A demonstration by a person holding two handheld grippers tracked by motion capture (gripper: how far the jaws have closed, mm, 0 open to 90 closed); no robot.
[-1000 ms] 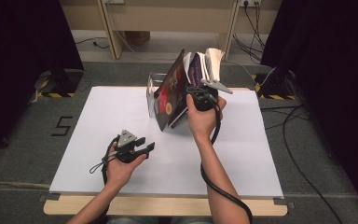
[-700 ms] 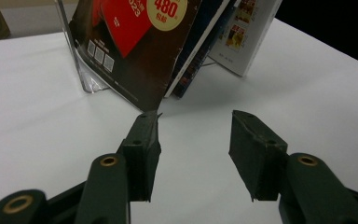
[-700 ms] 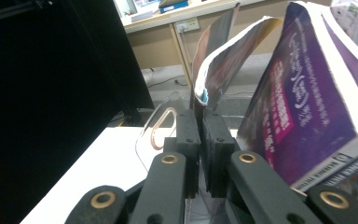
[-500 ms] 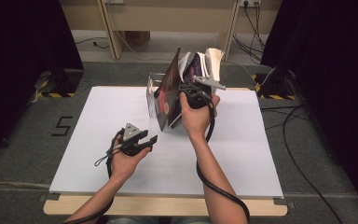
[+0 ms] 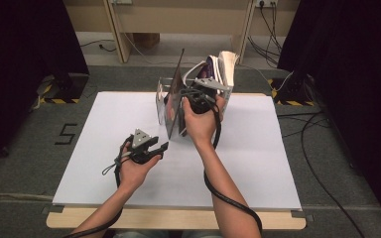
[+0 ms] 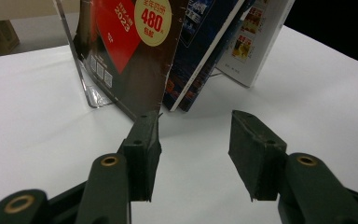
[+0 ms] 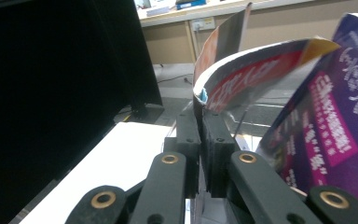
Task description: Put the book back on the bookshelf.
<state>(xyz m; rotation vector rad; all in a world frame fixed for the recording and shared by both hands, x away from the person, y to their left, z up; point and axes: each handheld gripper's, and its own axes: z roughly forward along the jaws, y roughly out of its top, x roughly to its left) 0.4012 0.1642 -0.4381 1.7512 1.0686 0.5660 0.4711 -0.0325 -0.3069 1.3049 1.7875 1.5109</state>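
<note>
A clear acrylic stand (image 5: 161, 108) at the table's far middle holds several magazines. My right gripper (image 5: 188, 97) reaches into them from the near side. In the right gripper view its jaws (image 7: 204, 119) are shut on the edge of a red-and-white magazine (image 7: 261, 70), which curls over to the right. A purple magazine (image 7: 326, 116) leans beside it. My left gripper (image 5: 159, 145) hovers low over the table to the stand's near left, open with nothing between its fingers (image 6: 195, 126). It faces a brown-and-red cover (image 6: 130, 51) at the front of the stand (image 6: 81, 79).
The stand sits on a white board (image 5: 258, 163) over a wooden table. A blue magazine (image 6: 200, 51) and a white book (image 6: 256, 42) lean behind the front cover. Dark curtains stand at both sides. Cables (image 5: 322, 148) run on the floor at the right.
The right hand has shifted a little left and up among the magazines, and the dark front cover now stands nearly edge-on. The left gripper has hardly moved.
</note>
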